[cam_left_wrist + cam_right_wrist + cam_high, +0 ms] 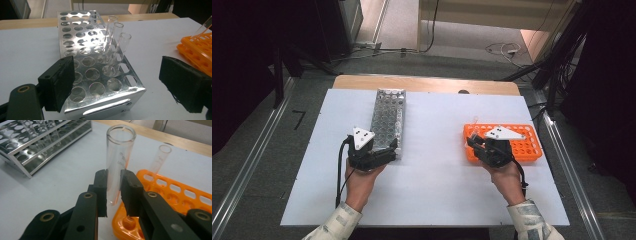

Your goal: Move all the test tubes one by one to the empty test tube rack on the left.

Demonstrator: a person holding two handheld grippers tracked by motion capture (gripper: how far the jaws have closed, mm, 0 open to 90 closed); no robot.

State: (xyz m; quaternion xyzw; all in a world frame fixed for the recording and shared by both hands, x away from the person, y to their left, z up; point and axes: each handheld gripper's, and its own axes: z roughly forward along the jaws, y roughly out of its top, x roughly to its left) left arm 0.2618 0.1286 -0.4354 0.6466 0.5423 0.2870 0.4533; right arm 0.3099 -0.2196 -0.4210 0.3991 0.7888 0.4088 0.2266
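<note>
In my right gripper (113, 192) the two black pads are clamped on a clear glass tube (119, 157), which stands nearly upright between them with its open mouth at the top. Its rounded bottom hangs just past the near corner of the orange rack (180, 202), above the white table (57, 187) rather than seated in a hole. From above, my right hand (507, 177) comes in from the near edge and this gripper sits over the left end of the orange rack (527, 146). Beyond the held tube a second tube (160, 157) leans in one of the orange rack's far holes.

My left gripper (125, 85) is spread wide, and its pads (58, 82) press on nothing. The near end of the metal rack (100, 90) lies between the jaws: the left pad is just beside the rack's near left corner, and I cannot tell whether it touches; the right pad stands well clear of it. From above, my left hand (362, 175) holds this gripper at the near short end of the metal rack (388, 117), which runs away from me along the left half of the table.

Farther along the metal rack, three empty glass tubes (117, 40) stand in a row near its right edge, tilted slightly. The two racks sit well apart on the white table (432, 185).
</note>
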